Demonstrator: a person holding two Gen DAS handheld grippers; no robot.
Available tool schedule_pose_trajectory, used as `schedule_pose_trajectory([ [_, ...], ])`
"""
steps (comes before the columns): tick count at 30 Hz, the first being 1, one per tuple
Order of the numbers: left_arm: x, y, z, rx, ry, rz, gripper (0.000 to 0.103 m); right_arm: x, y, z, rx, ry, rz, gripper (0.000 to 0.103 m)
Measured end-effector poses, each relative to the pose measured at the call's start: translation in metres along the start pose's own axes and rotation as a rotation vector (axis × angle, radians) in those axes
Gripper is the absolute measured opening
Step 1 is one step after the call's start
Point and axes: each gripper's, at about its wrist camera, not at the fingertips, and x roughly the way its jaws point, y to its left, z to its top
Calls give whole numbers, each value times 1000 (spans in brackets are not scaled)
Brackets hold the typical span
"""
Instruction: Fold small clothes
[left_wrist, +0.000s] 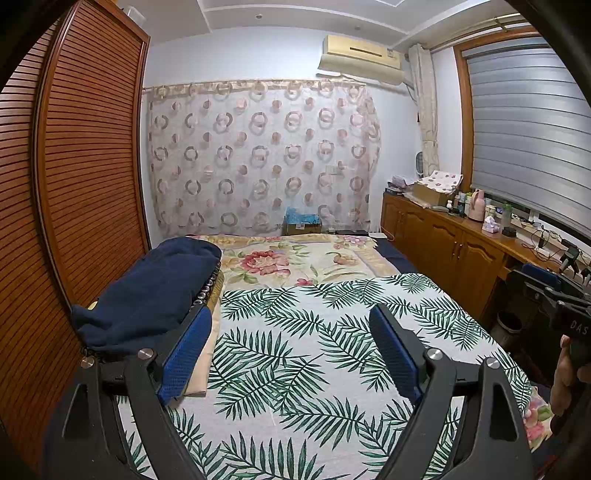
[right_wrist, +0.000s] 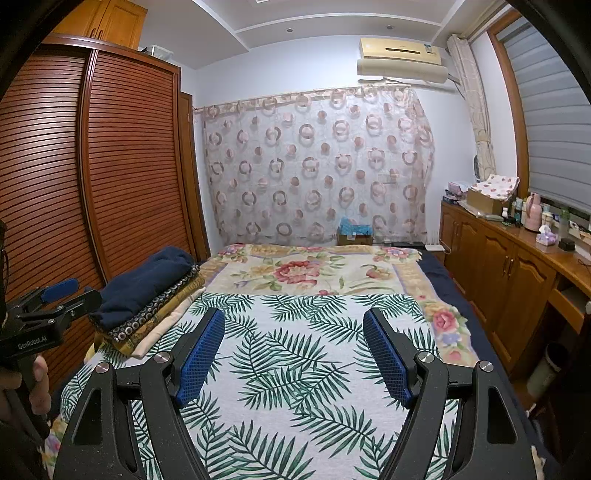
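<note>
A white cloth with green palm leaves (left_wrist: 314, 350) lies spread flat on the bed, and it also shows in the right wrist view (right_wrist: 295, 350). My left gripper (left_wrist: 291, 321) is open and empty above its near part. My right gripper (right_wrist: 293, 325) is open and empty above the same cloth. A stack of folded clothes topped by a navy piece (left_wrist: 147, 291) sits at the bed's left side, also seen in the right wrist view (right_wrist: 147, 288). The left gripper also shows at the left edge of the right wrist view (right_wrist: 55, 295).
A floral blanket (right_wrist: 306, 269) covers the bed beyond the leaf cloth. A slatted wooden wardrobe (left_wrist: 85, 166) stands close on the left. A wooden cabinet (right_wrist: 509, 266) with bottles and boxes runs along the right. A patterned curtain (left_wrist: 258, 155) hangs behind.
</note>
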Motion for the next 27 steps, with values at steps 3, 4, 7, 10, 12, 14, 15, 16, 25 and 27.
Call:
schedule_pose_trajectory([
  [3,0,0,0,0,-1,-1,88,0,-1,0,-1,0,0,79],
  [4,0,0,0,0,0,1,88,0,-1,0,0,0,0,79],
  [7,0,0,0,0,0,0,88,0,-1,0,0,-1,0,79],
  [10,0,0,0,-1,0,0,88,0,-3,1,1,-1,0,79],
  [12,0,0,0,0,0,1,88,0,-3,1,0,-1,1,79],
  [14,0,0,0,0,0,0,88,0,-3,1,0,-1,0,79],
  [15,0,0,-1,0,-1,0,88,0,-3,1,1,-2,1,79],
  [16,0,0,-1,0,-1,1,88,0,-4,1,1,-2,2,79],
  [25,0,-1,-1,0,-1,0,88,1,-6,-2,3,-4,0,79],
  [27,0,-1,-1,0,-1,0,88,1,-7,0,5,-8,-2,79],
])
